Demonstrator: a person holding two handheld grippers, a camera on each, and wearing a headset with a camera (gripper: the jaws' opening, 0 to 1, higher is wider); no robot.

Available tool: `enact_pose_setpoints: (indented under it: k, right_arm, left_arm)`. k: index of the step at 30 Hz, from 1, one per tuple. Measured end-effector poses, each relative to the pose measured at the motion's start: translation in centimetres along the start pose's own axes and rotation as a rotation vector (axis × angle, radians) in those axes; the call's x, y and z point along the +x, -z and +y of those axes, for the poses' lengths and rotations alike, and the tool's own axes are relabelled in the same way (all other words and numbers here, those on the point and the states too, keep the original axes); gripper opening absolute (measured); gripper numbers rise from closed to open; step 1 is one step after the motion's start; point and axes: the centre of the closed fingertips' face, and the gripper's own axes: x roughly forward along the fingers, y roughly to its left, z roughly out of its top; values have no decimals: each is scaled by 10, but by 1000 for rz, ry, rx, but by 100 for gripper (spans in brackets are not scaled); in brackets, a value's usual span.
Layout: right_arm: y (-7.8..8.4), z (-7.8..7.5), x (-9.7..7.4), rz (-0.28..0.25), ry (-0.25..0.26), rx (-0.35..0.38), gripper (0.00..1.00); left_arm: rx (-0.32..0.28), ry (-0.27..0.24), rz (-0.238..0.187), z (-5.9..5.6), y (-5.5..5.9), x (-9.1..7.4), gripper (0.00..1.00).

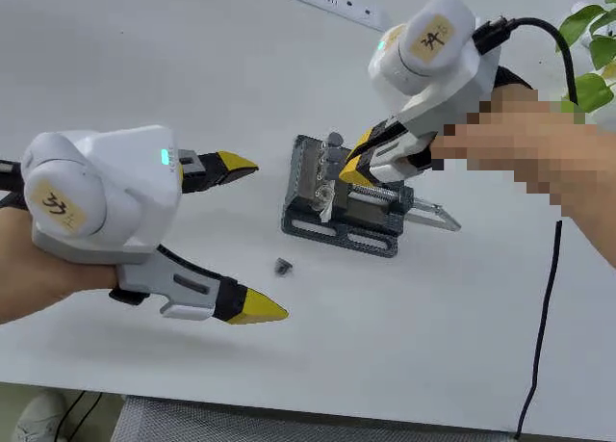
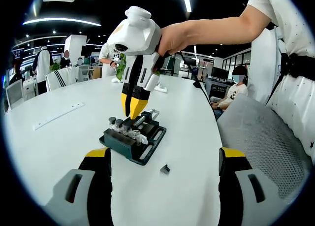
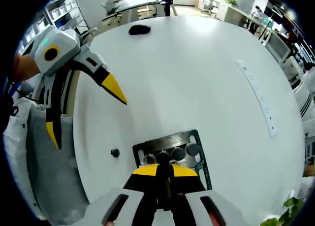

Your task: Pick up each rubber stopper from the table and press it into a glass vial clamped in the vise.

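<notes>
Looks like the right tool (image 1: 348,172), clenched, is pressing on the vials (image 2: 120,124) in the vise (image 1: 337,232), while the left tool (image 1: 262,238) hangs wide open near 1 loose stopper (image 1: 282,266) on the tabletop (image 1: 433,346), so next: drop and pinch it.

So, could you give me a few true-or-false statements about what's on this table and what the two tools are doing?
1. The left tool is wide open and holds nothing. True.
2. The right tool is wide open too. False: its jaws are together, with the tips over the vise.
3. One loose stopper lies on the table near the vise. True.
4. The vise holds a single vial. False: a row of vials sits in it.
</notes>
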Motion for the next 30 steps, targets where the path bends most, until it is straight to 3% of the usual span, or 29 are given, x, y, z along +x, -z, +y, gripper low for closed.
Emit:
enact_pose_setpoints:
  k: [2,11,30]
  right_arm:
    - [-3,-2,0,-16,8,-8,0]
    - [-9,1,4,-29,-5,-30,0]
    - [-5,2,14,-1,-25,-40,0]
  left_arm:
    - [-2,1,1,0,0,0,89]
    - [-3,2,0,-1,0,0,89]
    - [-12,-1,0,0,1,0,88]
